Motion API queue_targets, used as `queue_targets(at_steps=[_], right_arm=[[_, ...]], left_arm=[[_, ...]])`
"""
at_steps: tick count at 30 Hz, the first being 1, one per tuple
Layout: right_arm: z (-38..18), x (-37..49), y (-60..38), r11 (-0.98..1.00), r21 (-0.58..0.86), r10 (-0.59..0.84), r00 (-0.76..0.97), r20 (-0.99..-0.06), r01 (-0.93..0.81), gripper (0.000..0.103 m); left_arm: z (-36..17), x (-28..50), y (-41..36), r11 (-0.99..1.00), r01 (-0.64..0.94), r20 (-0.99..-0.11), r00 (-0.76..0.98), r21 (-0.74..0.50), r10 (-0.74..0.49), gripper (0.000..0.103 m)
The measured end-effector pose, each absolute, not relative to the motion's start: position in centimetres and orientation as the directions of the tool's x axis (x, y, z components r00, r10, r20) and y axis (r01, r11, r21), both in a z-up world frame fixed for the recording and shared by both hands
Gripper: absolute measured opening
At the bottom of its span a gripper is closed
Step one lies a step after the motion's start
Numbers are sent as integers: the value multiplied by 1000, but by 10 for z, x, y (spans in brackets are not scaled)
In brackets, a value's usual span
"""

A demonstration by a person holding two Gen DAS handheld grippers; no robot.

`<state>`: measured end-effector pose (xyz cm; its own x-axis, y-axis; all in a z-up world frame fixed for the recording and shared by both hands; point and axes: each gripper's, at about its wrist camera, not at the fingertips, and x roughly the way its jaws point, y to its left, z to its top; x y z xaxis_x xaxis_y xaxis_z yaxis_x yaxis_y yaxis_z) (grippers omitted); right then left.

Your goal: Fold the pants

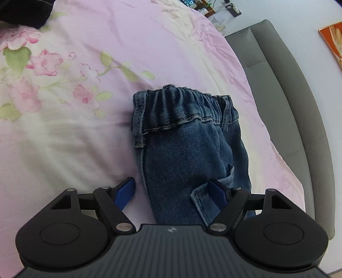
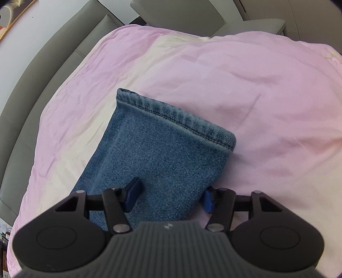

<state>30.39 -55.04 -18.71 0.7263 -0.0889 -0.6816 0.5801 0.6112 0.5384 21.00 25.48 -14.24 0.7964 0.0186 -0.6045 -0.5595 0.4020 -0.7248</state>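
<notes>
Blue denim pants lie flat on the bed, folded lengthwise. In the left wrist view I see their elastic waistband end (image 1: 183, 107) and a back pocket. My left gripper (image 1: 173, 193) is open, its blue fingers (image 1: 126, 194) spread over the pants just below the waist. In the right wrist view I see the leg hem end (image 2: 177, 115). My right gripper (image 2: 171, 196) is open, its blue fingers (image 2: 133, 193) straddling the leg a short way back from the hem. Neither gripper holds the cloth.
The bed has a pink and cream floral sheet (image 1: 64, 85). A grey padded headboard (image 1: 288, 96) runs along the far edge, also in the right wrist view (image 2: 42, 59). A dark garment (image 1: 23, 10) lies at the top left. A cluttered stand (image 1: 213, 10) is beyond.
</notes>
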Motion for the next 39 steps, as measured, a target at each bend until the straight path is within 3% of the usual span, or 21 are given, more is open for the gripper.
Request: queue_targets(at_steps=[1, 2, 4, 6, 12, 18, 23, 30, 39], right_arm=[[-185, 304, -550, 615, 529, -96, 721, -686, 585, 39], [-181, 305, -550, 623, 512, -108, 713, -692, 592, 34], [-166, 308, -545, 660, 445, -149, 685, -713, 606, 18], [-144, 313, -535, 713, 366, -193, 669, -718, 598, 14], [-75, 324, -505, 822, 225, -257, 693, -674, 523, 8], [-21, 288, -488, 851, 197, -271, 729, -628, 486, 7], [-11, 219, -498, 837, 252, -209, 710, -673, 485, 7], [-54, 116, -529, 784, 289, -141, 611, -779, 549, 7], [-118, 101, -529, 782, 226, -140, 517, -844, 581, 8]], left_arm=[[-142, 215, 252, 404, -563, -603, 797, -721, 36, 81], [-141, 220, 248, 414, -586, -621, 781, -697, 60, 67], [-135, 225, 242, 412, -624, -651, 753, -664, 91, 61], [-128, 224, 242, 416, -636, -662, 743, -651, 100, 51], [-87, 219, 238, 509, -605, -656, 748, -612, 100, 35], [-50, 184, 237, 547, -598, -646, 752, -585, 131, 32], [-35, 133, 259, 551, -633, -686, 714, -544, 143, 32], [-46, 85, 261, 624, -647, -754, 643, -437, 139, 33], [-94, 87, 264, 643, -696, -822, 541, -320, 177, 39]])
